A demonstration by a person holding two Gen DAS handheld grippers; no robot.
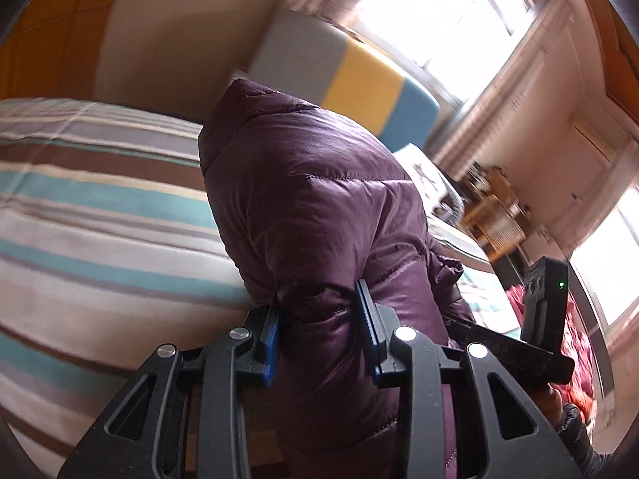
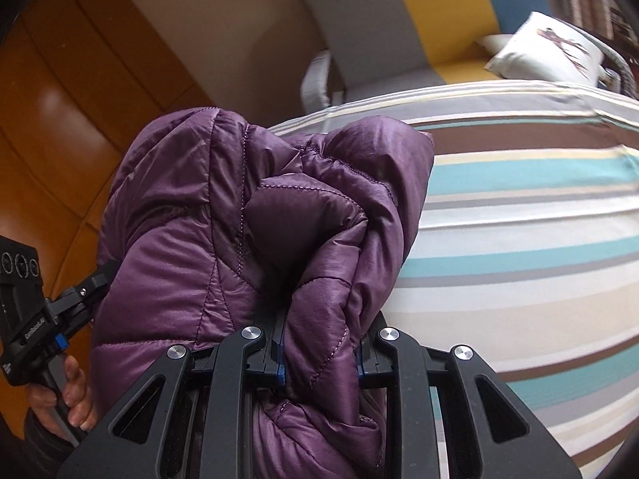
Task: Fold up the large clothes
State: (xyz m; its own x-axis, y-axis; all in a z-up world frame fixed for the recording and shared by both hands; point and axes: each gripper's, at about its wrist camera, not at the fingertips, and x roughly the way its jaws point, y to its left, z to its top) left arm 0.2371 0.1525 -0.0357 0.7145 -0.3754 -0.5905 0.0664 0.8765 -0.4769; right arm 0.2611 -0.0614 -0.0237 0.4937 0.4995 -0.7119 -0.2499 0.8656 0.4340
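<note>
- Above the striped bed point(image 2: 519, 207), the purple quilted jacket point(image 1: 319, 207) hangs bunched between the two tools, lifted clear of the cover as far as either view shows.
- Its long axis cannot be told for certain: in the left wrist view it runs from the jaws away toward the bed's far end, but the padding is gathered in thick folds and neither collar nor hem shows plainly.
- The left gripper point(image 1: 319, 319) is clamped on a fat roll of the padding, its blue pads pressing in from both sides.
- The right gripper point(image 2: 319, 359) is likewise closed on a wad of several layers.
- The step in hand looks like carrying the held jacket over to the bed, not yet a fold.
- Next, I judge, the hands should draw apart to stretch the jacket flat, then lower it onto the cover.
- Beyond stand a grey, yellow and blue chair point(image 2: 419, 20), a white cushion point(image 2: 547, 48) and bright windows point(image 1: 439, 12).
</note>
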